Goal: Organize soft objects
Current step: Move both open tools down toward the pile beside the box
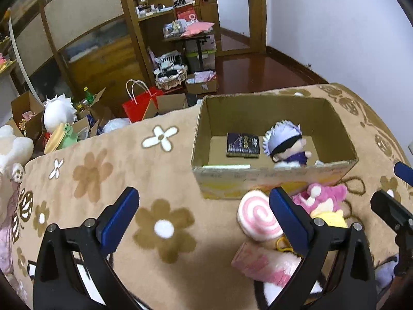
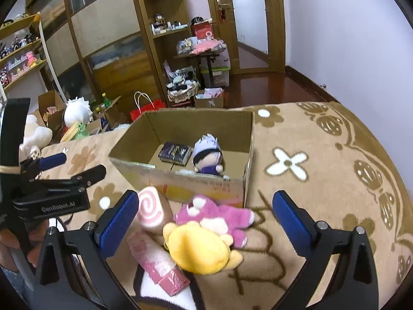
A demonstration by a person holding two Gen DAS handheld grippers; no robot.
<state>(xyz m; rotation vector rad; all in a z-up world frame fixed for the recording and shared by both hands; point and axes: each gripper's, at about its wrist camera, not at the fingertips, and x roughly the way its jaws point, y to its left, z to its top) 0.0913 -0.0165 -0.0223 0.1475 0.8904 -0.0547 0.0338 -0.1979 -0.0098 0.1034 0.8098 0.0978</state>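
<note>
An open cardboard box (image 1: 271, 180) (image 2: 180, 183) stands on a beige flowered blanket (image 1: 160, 180). In it sit a white-haired doll (image 1: 286, 144) (image 2: 207, 155) and a dark book (image 1: 242, 144) (image 2: 175, 153). In front of the box lie a pink swirl plush (image 1: 258, 215) (image 2: 151, 210), a pink plush animal (image 1: 322, 199) (image 2: 216, 217), a yellow plush (image 2: 198, 248) (image 1: 330, 218) and a pink packet (image 1: 263, 261) (image 2: 157, 261). My left gripper (image 1: 204, 219) is open and empty, left of the toys. My right gripper (image 2: 205, 219) is open, hovering over the yellow and pink plushes.
Beyond the blanket's far edge are cardboard boxes, a red paper bag (image 1: 140, 104), a white plush (image 1: 59, 111) and a wooden cabinet (image 1: 98, 38). A cluttered small table (image 1: 193, 33) stands by the door. The blanket extends to the right (image 2: 322, 180).
</note>
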